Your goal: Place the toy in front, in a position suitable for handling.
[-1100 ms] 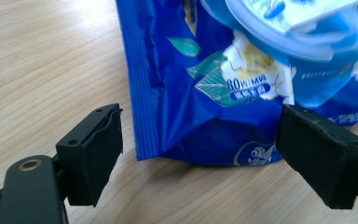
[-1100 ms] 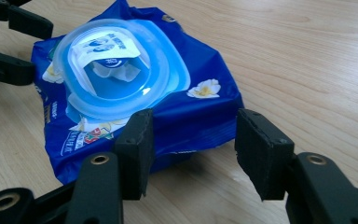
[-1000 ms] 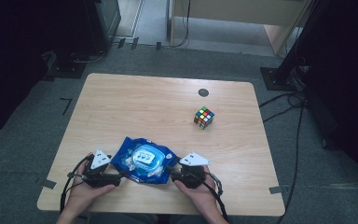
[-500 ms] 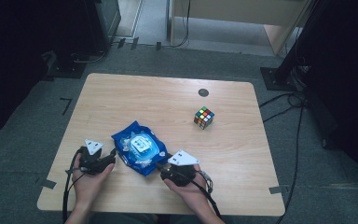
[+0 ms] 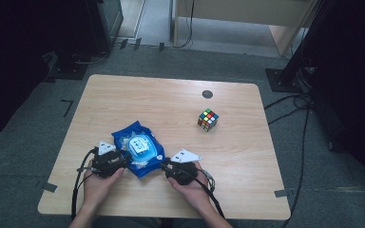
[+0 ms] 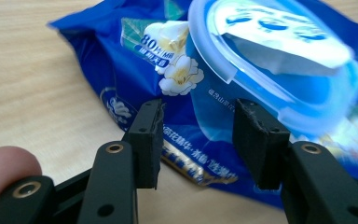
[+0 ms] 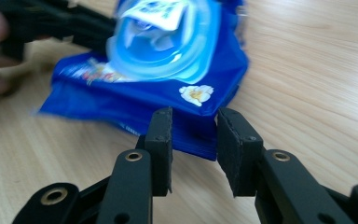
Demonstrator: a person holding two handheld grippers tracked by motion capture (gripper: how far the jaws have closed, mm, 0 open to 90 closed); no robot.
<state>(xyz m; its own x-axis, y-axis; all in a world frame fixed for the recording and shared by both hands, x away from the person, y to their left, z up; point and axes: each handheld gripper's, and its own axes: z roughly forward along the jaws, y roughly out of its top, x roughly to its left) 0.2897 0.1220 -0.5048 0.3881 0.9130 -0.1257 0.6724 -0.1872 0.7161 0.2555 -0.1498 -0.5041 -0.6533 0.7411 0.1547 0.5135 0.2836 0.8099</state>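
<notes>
Blue wipes pack (image 6: 200, 126) marked "80", edges between both half-closed, just-narrowing tools, grip unclear.

Lab-type recording room: lone wooden bench (image 5: 171, 102) on grey carpet (image 5: 33, 123), black stand bases (image 5: 71, 71), loose cables (image 5: 290, 102) around.

Blue wipes pack (image 6: 205, 116) on table (image 6: 37, 84), claw (image 6: 198, 140) closing around its edge

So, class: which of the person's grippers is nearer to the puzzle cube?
The right gripper. It sits at the wipes pack, with the puzzle cube up the table from it; the left gripper is on the pack's far side.
</notes>
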